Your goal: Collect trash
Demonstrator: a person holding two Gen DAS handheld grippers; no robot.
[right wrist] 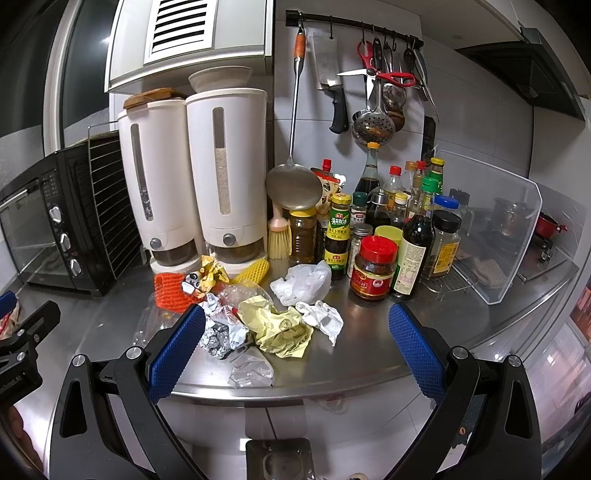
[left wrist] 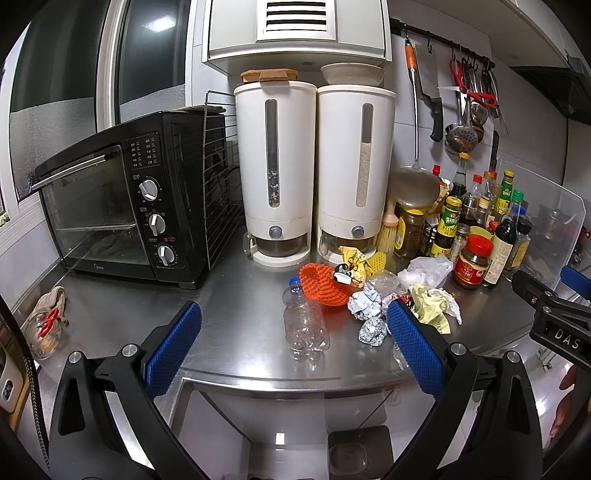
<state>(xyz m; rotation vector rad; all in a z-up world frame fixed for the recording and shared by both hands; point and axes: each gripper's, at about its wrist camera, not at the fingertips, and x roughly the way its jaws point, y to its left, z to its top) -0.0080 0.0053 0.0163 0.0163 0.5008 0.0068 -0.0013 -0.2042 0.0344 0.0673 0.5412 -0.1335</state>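
Observation:
A heap of trash lies on the steel counter [left wrist: 240,332]. It holds a clear crushed bottle [left wrist: 304,321], an orange foam net [left wrist: 323,290], foil balls [left wrist: 372,330], crumpled yellow paper [right wrist: 282,328], white tissue [right wrist: 325,319], a white plastic bag [right wrist: 303,282], a yellow foam net [right wrist: 255,271] and a clear wrapper [right wrist: 251,369]. My left gripper [left wrist: 295,339] is open and empty, short of the bottle. My right gripper [right wrist: 295,339] is open and empty, before the yellow paper and foil [right wrist: 221,328].
A black toaster oven [left wrist: 122,214] stands at the left, with a wire rack [left wrist: 218,173] leaning on it. Two white grain dispensers [left wrist: 314,173] stand behind the heap. Sauce bottles and jars [right wrist: 391,236] crowd the right. Utensils hang on a wall rail [right wrist: 369,26]. The counter's front edge [right wrist: 295,397] is close.

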